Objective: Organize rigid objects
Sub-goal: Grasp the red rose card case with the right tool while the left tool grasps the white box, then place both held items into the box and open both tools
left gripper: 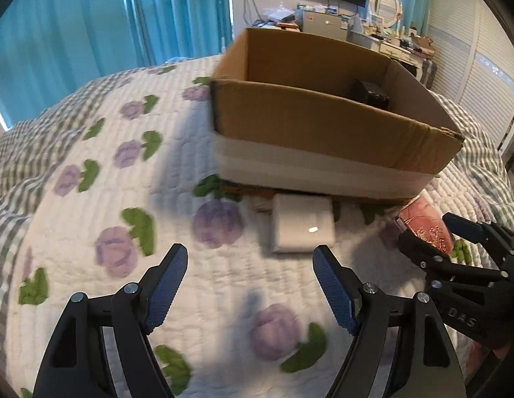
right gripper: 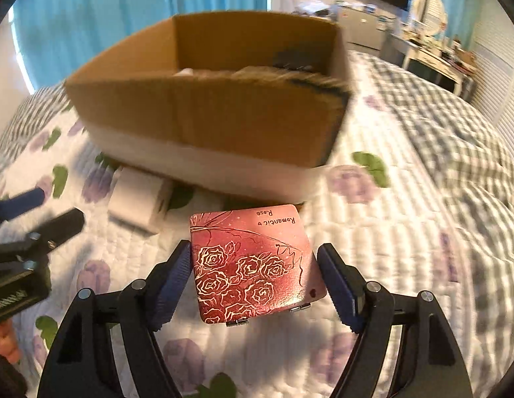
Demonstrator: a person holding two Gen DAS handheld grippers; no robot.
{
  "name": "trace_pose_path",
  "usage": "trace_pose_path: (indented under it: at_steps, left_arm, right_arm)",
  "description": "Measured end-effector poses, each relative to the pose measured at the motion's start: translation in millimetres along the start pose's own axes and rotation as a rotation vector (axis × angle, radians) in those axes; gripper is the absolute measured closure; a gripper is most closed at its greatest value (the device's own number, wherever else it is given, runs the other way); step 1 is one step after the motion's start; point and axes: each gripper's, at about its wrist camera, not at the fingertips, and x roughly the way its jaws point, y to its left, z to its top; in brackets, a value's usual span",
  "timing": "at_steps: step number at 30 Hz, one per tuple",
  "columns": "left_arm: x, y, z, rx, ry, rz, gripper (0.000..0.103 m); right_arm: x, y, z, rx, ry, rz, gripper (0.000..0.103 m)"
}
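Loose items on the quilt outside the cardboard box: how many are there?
2. A white box lies just in front of the cardboard box; a red rose tin sits between the right hand-held gripper's open fingers. Others may be hidden behind the cardboard box.

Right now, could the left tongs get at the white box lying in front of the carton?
Probably yes. The left tongs are open, and the white box lies just ahead on the quilt with nothing between; the right tongs straddle the red tin off to the side.

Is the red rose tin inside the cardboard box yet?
No. The red rose tin lies on the quilt before the cardboard box, between the open right tongs.
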Motion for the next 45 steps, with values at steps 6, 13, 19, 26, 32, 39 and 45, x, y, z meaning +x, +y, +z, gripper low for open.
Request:
trace_pose_path:
  at_steps: [6, 13, 19, 26, 32, 39, 45]
  left_arm:
    - [27.4, -26.9, 4.4, 0.051, 0.024, -0.03, 0.023]
    - [62.1, -39.2, 9.0, 0.049, 0.06, 0.015, 0.023]
    - [62.1, -41.4, 9.4, 0.039, 0.047, -0.004, 0.053]
    - [32.6, -33.2, -2.4, 0.054, 0.053, -0.05, 0.053]
    - [-17.8, -18.5, -6.4, 0.039, -0.007, -0.066, 0.053]
    - [-91.5, -6.6, 25.0, 0.039, -0.154, -0.086, 0.053]
    - [-116.5, 0.5, 84.8, 0.025, -0.229, -0.116, 0.053]
  right_arm:
    - [-11.8, -23.1, 1.9, 0.057, -0.005, -0.022, 0.028]
    - [10.3, -8.5, 17.3, 0.074, 0.012, -0.015, 0.028]
    - [12.7, -3.5, 13.0, 0.052, 0.021, -0.028, 0.028]
    - [4.6, 1.5, 16.8, 0.023, 0.009, -0.03, 0.028]
    - [-32.2, 13.0, 24.0, -0.006, -0.049, -0.027, 0.028]
    - [-93.5, 29.9, 49.9, -0.06, -0.154, -0.021, 0.028]
    - [-130.2, 34.6, 92.6, -0.105, -0.235, 0.001, 0.028]
